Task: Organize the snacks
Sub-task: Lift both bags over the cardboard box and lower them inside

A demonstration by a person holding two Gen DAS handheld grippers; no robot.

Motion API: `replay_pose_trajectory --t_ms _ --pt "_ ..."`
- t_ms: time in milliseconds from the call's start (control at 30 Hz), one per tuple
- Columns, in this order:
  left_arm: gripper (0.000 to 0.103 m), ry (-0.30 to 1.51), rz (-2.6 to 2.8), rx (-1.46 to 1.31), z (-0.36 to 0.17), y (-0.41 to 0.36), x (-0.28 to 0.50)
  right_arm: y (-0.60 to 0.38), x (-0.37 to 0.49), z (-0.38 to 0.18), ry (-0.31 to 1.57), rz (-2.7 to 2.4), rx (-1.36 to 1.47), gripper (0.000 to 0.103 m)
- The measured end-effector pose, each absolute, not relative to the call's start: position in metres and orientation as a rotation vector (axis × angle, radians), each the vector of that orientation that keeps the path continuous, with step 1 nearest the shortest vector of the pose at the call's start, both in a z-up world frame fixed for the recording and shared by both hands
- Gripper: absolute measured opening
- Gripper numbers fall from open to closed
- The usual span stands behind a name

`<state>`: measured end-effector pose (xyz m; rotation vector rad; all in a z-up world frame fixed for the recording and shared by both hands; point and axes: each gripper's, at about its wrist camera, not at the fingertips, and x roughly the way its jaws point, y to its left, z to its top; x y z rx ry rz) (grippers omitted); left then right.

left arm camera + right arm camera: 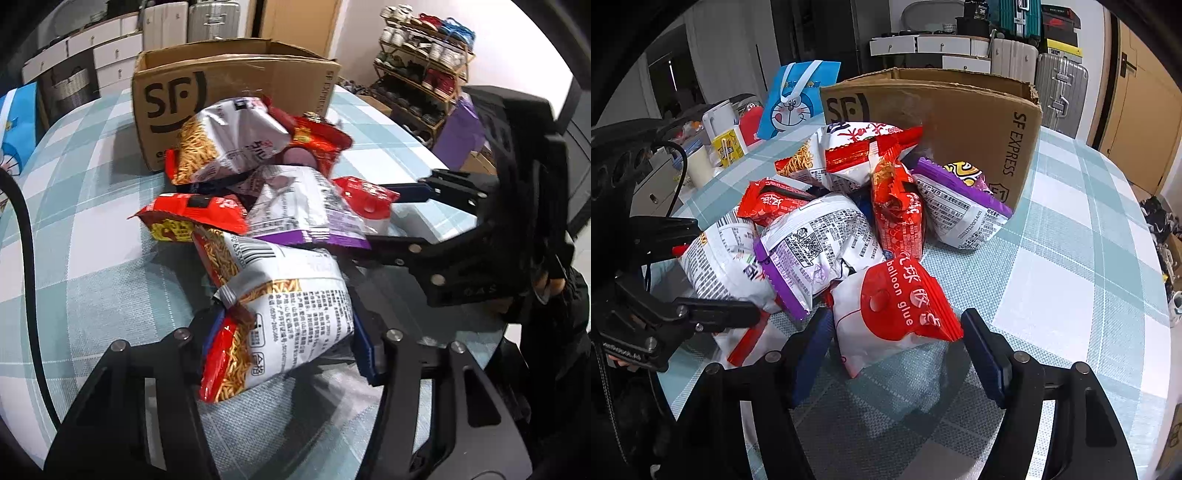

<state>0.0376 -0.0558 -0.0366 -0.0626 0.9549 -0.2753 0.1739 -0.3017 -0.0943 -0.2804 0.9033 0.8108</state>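
Note:
A heap of snack bags lies on the checked tablecloth in front of an open SF cardboard box (pixel 236 85) (pixel 960 122). My left gripper (pixel 284 343) has its fingers around a white and red noodle-snack bag (pixel 284 317) at the near end of the heap; whether the pads press it I cannot tell. My right gripper (pixel 897 347) is open, its blue pads either side of a red and white "balloon glue" bag (pixel 897 306). The right gripper also shows in the left wrist view (pixel 395 218), by the same red bag (pixel 365 199). The left gripper shows in the right wrist view (pixel 727 273).
A purple and white bag (pixel 960 206) leans by the box. A blue Doraemon bag (pixel 798 99), bottles and cups (pixel 720 144) stand at the table's far left. A shoe rack (pixel 421 66) and a purple bag (pixel 461 129) stand beyond the table edge.

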Motion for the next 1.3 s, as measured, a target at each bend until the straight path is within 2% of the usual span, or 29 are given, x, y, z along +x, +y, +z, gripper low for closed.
replay_pose_trajectory --t_ms 267,300,333,433,700,767,800,833,1300 --pt "0.054 0.925 -0.319 -0.077 -0.026 -0.056 0.031 -0.304 0.174 -0.092 0.885 0.817 -0.262 0.073" --pt "0.054 0.921 -0.319 -0.08 -0.025 -0.055 0.03 -0.304 0.174 -0.091 0.879 0.818 -0.259 0.071" --pt "0.054 0.917 -0.318 -0.084 -0.023 -0.054 0.029 -0.304 0.174 -0.091 0.876 0.824 -0.257 0.063" --pt "0.054 0.905 -0.313 -0.092 -0.018 -0.051 0.027 -0.304 0.174 -0.091 0.893 0.842 -0.255 0.061" --pt "0.054 0.888 -0.31 -0.115 -0.01 -0.039 0.03 -0.303 0.17 -0.095 0.913 0.86 -0.285 0.064" --pt "0.054 0.885 -0.312 -0.116 -0.008 -0.039 0.029 -0.302 0.17 -0.095 0.909 0.848 -0.29 0.059" --pt "0.054 0.883 -0.312 -0.115 -0.007 -0.039 0.029 -0.303 0.17 -0.095 0.911 0.855 -0.282 0.05" --pt "0.054 0.879 -0.311 -0.114 -0.006 -0.038 0.028 -0.304 0.171 -0.095 0.914 0.856 -0.278 0.046" --pt "0.054 0.823 -0.313 -0.14 0.016 -0.03 0.015 -0.334 0.176 -0.071 0.846 0.828 -0.22 0.042"
